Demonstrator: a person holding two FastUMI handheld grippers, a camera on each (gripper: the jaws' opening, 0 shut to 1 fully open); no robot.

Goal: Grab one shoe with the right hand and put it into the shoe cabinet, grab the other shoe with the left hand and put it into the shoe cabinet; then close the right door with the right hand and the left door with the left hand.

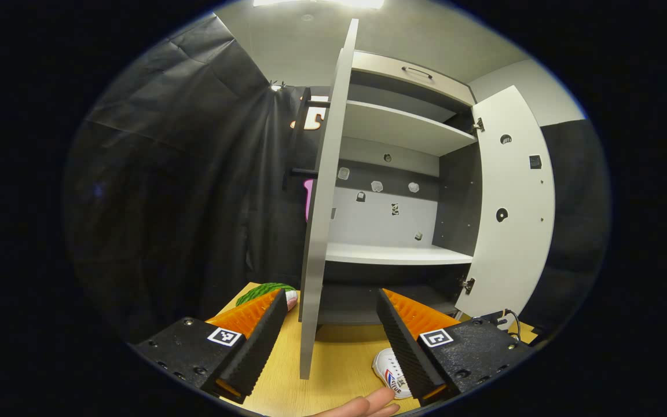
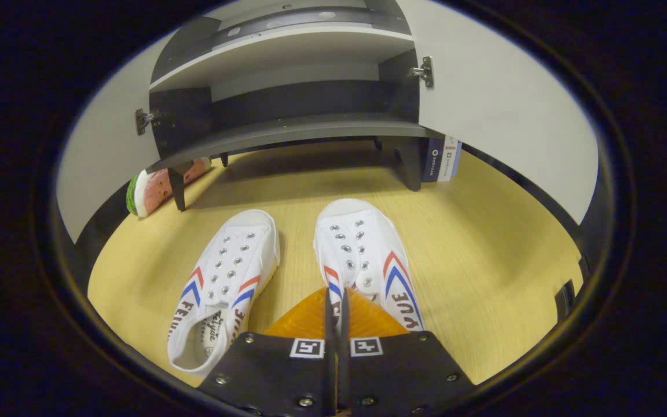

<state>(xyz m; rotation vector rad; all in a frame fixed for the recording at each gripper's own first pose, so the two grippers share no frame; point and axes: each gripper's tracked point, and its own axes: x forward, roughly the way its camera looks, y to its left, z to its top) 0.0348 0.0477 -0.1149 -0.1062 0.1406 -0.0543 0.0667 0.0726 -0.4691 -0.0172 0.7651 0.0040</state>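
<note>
Left gripper view: the left gripper (image 1: pixel 330 324) is held with its jaws spread wide and nothing between the pads; the edge of the cabinet's left door (image 1: pixel 325 191) stands in the gap beyond them. Past the left finger lies a watermelon-slice toy (image 1: pixel 264 291) on the wooden table (image 1: pixel 339 359). The shoe cabinet (image 1: pixel 397 174) stands open, its shelves bare, with the right door (image 1: pixel 510 202) swung out. By the right finger, a white canvas shoe's toe (image 1: pixel 388 370) shows, with a person's fingertips (image 1: pixel 368 405) at the lower edge.

Right gripper view: the left white sneaker (image 2: pixel 223 284) lies on the table in front of the cabinet, toe pointing toward it, untouched. Just beside it, apart, lies the right white sneaker (image 2: pixel 365 260), parallel. The right gripper (image 2: pixel 334 313) has its fingers drawn together on the inner side wall of that right sneaker, near the lace eyelets. Both shoes remain outside the cabinet. A small box (image 2: pixel 442 159) stands by the cabinet's right foot.
</note>
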